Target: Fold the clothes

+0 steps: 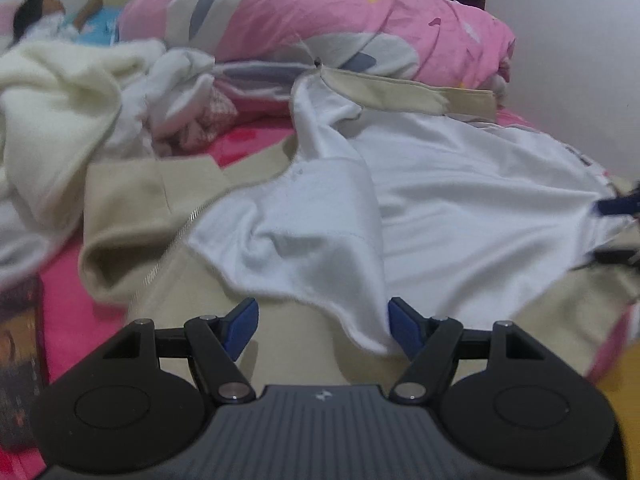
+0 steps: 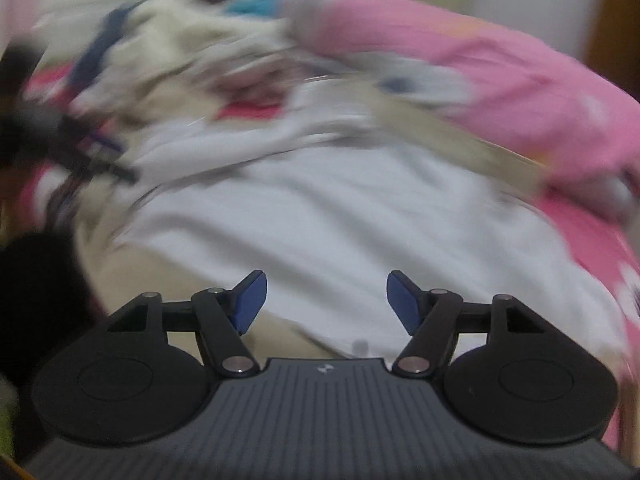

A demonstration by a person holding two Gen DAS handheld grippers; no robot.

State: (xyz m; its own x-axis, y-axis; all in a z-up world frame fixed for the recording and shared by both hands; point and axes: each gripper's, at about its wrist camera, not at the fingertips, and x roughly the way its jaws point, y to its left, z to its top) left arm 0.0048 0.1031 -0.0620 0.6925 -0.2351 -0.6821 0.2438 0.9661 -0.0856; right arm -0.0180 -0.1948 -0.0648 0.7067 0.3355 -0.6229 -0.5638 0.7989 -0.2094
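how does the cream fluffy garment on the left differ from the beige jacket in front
The cream fluffy garment is paler and fuzzy; the beige jacket is tan and smooth, with a zipper. The cream one lies bunched in a heap; the beige one is spread open, showing its white lining. Both lie on the pink bed.

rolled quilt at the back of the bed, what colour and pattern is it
The rolled quilt is pink with grey and white patches, clearest in the left wrist view.

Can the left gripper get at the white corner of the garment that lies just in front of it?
Probably yes: the left gripper is open, and the white corner lies between its fingers with nothing over it.
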